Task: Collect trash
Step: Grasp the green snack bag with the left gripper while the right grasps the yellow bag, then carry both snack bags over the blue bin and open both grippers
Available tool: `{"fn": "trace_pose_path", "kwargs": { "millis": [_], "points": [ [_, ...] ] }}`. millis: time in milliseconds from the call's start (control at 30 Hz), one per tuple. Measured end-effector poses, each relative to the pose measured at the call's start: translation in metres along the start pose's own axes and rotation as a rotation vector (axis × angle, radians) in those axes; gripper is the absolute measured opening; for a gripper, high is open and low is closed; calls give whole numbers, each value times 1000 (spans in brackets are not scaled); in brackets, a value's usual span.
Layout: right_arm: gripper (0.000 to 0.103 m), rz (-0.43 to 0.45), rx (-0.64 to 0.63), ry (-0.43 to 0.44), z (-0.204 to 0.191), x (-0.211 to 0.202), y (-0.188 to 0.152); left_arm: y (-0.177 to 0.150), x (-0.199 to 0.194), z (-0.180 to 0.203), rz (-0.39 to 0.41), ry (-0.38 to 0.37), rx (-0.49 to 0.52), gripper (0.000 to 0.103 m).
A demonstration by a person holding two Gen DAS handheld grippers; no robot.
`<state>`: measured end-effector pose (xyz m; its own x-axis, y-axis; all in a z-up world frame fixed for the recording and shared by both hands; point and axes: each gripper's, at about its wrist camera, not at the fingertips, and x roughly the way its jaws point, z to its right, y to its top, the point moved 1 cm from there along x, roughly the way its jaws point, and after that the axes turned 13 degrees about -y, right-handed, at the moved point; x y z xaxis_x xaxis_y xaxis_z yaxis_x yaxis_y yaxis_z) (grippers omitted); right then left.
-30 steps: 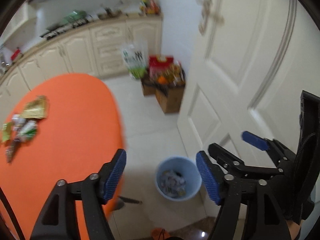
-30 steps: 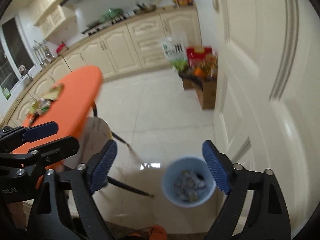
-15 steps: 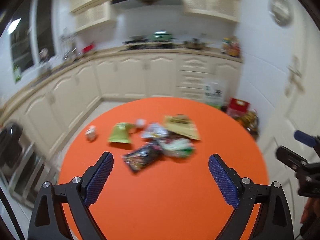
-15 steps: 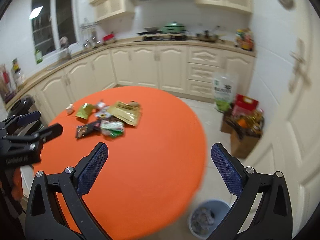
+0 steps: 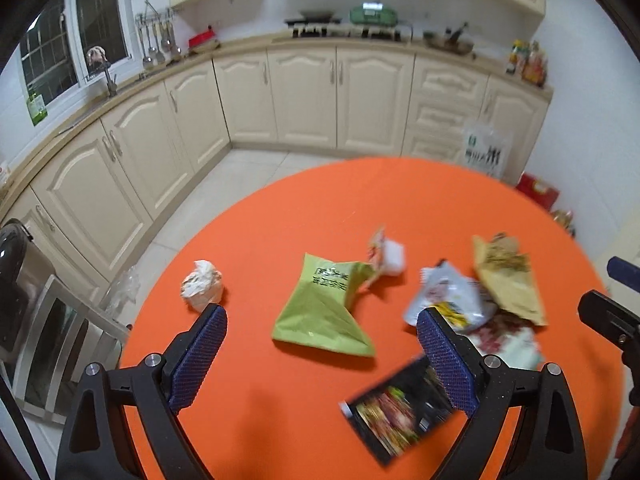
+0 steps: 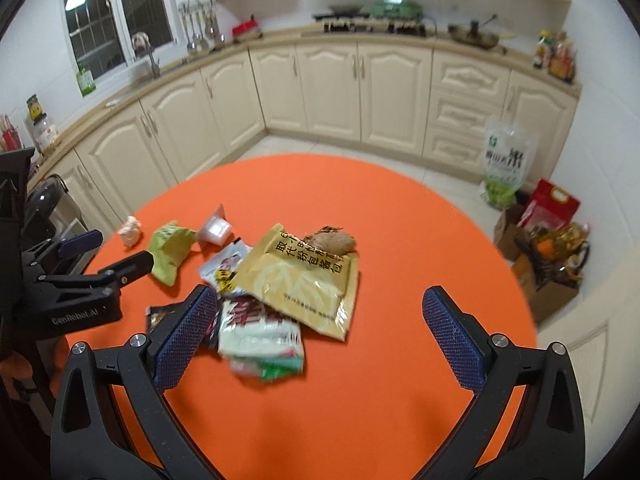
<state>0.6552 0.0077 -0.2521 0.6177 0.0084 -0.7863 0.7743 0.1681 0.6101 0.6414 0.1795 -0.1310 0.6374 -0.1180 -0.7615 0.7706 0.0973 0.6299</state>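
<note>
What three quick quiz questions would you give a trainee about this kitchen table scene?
1. True or false: the left gripper holds a wrapper.
2. Which piece lies apart from the pile: A the crumpled paper ball, B the tan pouch?
3. What colour is the round table?

Key: 1 false, both it and the right gripper are open and empty. 2 A. 3 orange.
</note>
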Motion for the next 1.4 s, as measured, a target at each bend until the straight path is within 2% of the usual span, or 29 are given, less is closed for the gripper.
{"fn": "trace_pose_path", "kwargs": {
  "millis": [133,200,233,267,300,367,400,467,533,567,600,733,767,933,967,1200,1400],
  "points": [
    [103,-42,1,35,-7,29,0,10,28,-9,-37,9,-24,90],
    [103,-64,4,61,-13,42,-2,22,42,-12,-60,1,-21,65],
    [103,-67,1,62,-16,46,-3,28,51,-17,-81,-2,-19,49],
    [103,-67,-13,52,-21,51,-4,32,55,-21,-90,-6,-18,49],
    [103,-66,-23,50,-24,53,-3,34,53,-24,-58,-13,-14,47],
    [103,-55,-48,39,-32,57,-4,40,55,-27,-54,-17,-10,36],
    [103,-47,-69,14,-35,58,-4,41,53,-29,-44,-26,-23,34],
    [103,-39,-100,-44,-38,62,-6,39,49,-33,-31,-51,-38,32],
    [101,-38,-104,-45,-37,65,-7,30,34,-42,-14,-48,-40,30],
    [91,-25,-97,-37,-35,63,-7,29,29,-45,-13,-50,-35,29],
    [76,-18,-76,-24,-30,61,-8,15,20,-43,-13,-52,-34,29],
    [54,-22,-18,18,-14,57,-10,-7,-5,-35,-3,-59,-9,28],
    [44,-22,-9,36,-8,55,-12,-16,-13,-29,-2,-60,-4,28],
    [30,-36,68,168,22,45,-20,-37,-38,-10,-3,-72,21,28],
    [11,-24,66,197,26,38,-23,-40,-44,-2,0,-75,22,28],
    [7,16,61,245,53,-10,-58,-65,-79,52,-5,-135,52,26],
    [7,128,138,287,102,-79,-103,-91,-115,130,0,-221,125,26]
  ]
}}
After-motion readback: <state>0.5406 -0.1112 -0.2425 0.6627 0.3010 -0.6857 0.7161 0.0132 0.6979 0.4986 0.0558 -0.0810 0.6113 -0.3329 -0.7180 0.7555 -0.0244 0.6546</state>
